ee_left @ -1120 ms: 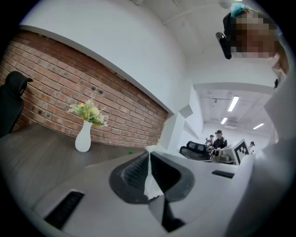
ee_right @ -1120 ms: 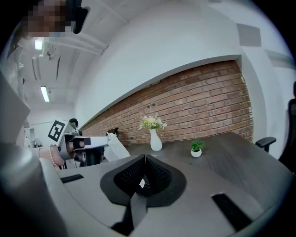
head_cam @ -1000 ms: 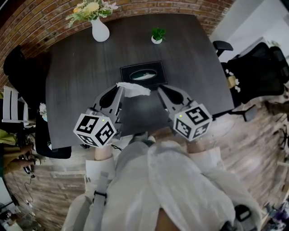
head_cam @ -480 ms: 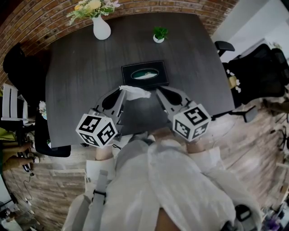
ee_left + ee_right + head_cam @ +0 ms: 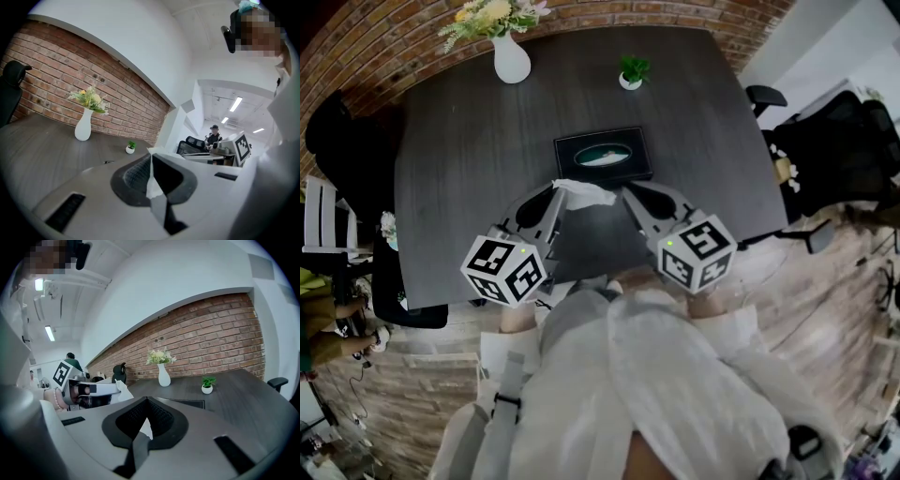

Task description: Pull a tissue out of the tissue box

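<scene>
Left tongs [image 5: 151, 158]: closed, pinching one end of the tissue [image 5: 587, 194].
Right tongs [image 5: 147, 401]: closed; a white sliver sits between the pads, and what it is cannot be told.
Tissue: out of the tissue box [image 5: 603, 155], held over the table [image 5: 459, 178] between box and near edge, free end near the right tongs.
Tissue box: mid-table, lying flat.

I only get a thin dark edge of the tissue box [image 5: 186, 403] just past the right gripper [image 5: 147, 400] jaws. Past the left gripper [image 5: 151, 156] jaws I can't make it out. The tissue [image 5: 153, 185] is mostly pinched out of sight, with a white sliver between each pair.
</scene>
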### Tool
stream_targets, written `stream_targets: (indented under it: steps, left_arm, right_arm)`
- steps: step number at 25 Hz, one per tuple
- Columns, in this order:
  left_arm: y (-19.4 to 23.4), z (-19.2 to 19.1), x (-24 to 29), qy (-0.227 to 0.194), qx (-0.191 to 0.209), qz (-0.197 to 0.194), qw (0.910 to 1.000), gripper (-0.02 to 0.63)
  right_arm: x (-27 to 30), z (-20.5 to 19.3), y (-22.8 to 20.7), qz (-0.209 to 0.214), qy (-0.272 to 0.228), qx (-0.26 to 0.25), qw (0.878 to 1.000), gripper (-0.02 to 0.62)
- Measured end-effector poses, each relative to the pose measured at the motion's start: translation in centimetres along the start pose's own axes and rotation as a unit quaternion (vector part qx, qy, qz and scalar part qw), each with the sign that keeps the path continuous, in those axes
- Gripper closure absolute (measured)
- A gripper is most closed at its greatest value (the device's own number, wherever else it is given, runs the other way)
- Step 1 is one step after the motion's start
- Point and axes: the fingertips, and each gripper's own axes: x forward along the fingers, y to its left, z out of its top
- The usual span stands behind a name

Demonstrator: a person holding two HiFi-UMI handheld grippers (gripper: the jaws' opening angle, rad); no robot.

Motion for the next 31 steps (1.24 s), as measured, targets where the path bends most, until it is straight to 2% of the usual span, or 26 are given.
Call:
stream_targets:
  steps: [31]
  left_arm:
    - [-0.7, -1.3, -0.7, 0.006, -0.010, -0.016, 0.9998, 0.598]
  right_arm:
    - [0.1, -1.4, 0.6, -0.010, 0.012, 0.011, 1.000, 0.592]
